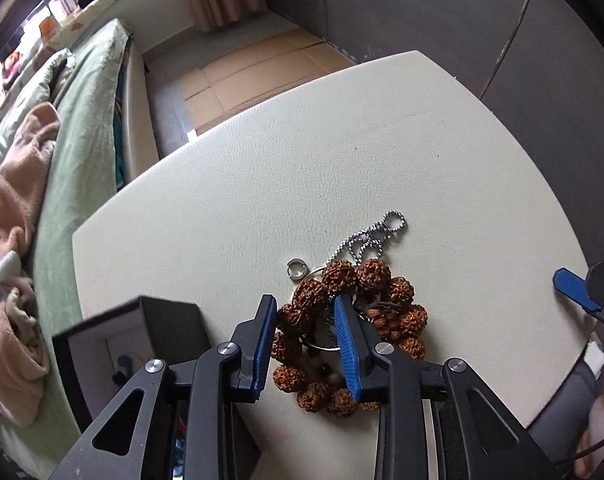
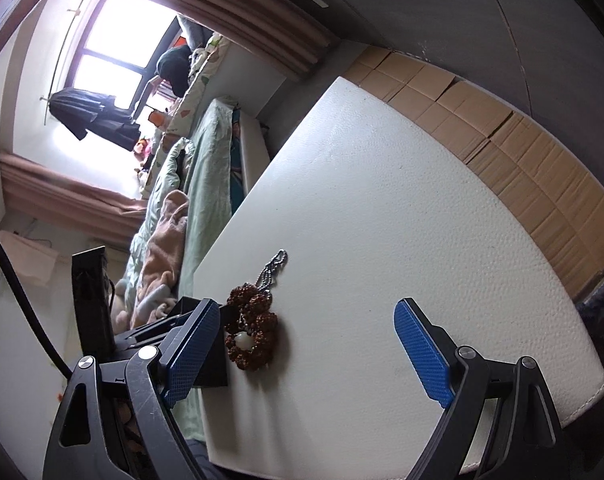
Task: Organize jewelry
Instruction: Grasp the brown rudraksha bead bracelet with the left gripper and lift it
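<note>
A brown knobbly bead bracelet [image 1: 397,312] lies on the white table [image 1: 302,168], heaped with a silver ball chain [image 1: 371,236], a small silver ring [image 1: 296,269] and a thin hoop. My left gripper [image 1: 305,320] is open, its blue fingers straddling the left part of the bracelet just above it. An open black jewelry box [image 1: 114,344] stands left of it. My right gripper [image 2: 305,344] is open and empty, right of the bracelet [image 2: 250,328], and its tip shows in the left wrist view [image 1: 573,286]. The chain [image 2: 274,268] lies beyond the beads.
A bed with green and pink bedding [image 1: 62,152] runs along the table's left side. Flattened cardboard [image 1: 254,68] covers the floor beyond the table. A dark wall [image 1: 461,12] stands behind. The table's rounded edges are close on all sides.
</note>
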Available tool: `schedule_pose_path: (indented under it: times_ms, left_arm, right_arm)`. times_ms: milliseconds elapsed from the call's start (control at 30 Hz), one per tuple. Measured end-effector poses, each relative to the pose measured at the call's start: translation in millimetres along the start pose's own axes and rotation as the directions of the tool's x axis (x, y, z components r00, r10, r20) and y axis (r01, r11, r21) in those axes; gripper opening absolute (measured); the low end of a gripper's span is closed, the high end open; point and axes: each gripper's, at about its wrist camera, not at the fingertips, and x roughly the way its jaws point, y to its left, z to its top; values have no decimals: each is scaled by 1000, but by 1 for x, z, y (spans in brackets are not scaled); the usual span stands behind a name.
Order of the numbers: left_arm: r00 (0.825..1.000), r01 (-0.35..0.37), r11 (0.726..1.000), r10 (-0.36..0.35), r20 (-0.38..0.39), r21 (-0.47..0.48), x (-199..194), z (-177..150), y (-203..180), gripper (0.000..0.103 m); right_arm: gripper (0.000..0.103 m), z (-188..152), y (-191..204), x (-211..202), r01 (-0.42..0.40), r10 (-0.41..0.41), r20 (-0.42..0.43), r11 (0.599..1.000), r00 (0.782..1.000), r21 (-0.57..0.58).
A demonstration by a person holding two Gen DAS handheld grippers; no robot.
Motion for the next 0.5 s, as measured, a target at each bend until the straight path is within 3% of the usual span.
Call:
schedule_pose_path:
  times_ms: [133,500]
  left_arm:
    - [1000,24,1000,-24,-5,-7,2,6,3,32]
    - [997,59,998,-60,-38,-6,8,19,8,34]
  right_arm:
    - [89,2,-10,4,-3,4,-9,999,1000,44]
    - [89,-2,-6,11,-1,2,-22,999,1000,34]
